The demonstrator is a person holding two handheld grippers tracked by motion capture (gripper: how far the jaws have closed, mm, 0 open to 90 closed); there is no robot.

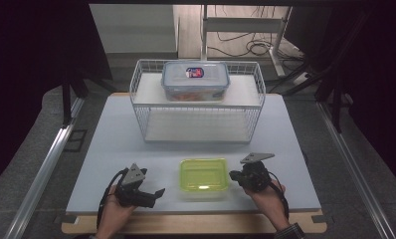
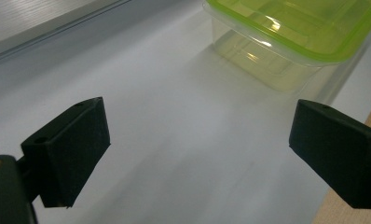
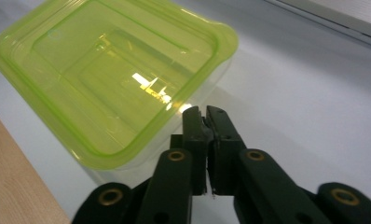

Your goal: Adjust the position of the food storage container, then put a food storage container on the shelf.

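Note:
A clear box with a yellow-green lid (image 1: pixel 203 176) sits near the table's front edge, between both hands. My left gripper (image 1: pixel 158 192) lies to its left, open, its jaws wide apart over bare table (image 2: pixel 200 140), and the box (image 2: pixel 291 35) shows beyond them. My right gripper (image 1: pixel 234 175) is at the box's right side, shut, with nothing between the jaws (image 3: pixel 205 114). Its tips are at the edge of the lid (image 3: pixel 113 79); I cannot tell whether they touch it.
A white wire basket (image 1: pixel 198 122) stands at the back middle of the white table (image 1: pixel 111 149). On its upper shelf rests a clear lidded container (image 1: pixel 195 79) with a blue rim. The wooden table edge (image 1: pixel 186 224) runs along the front.

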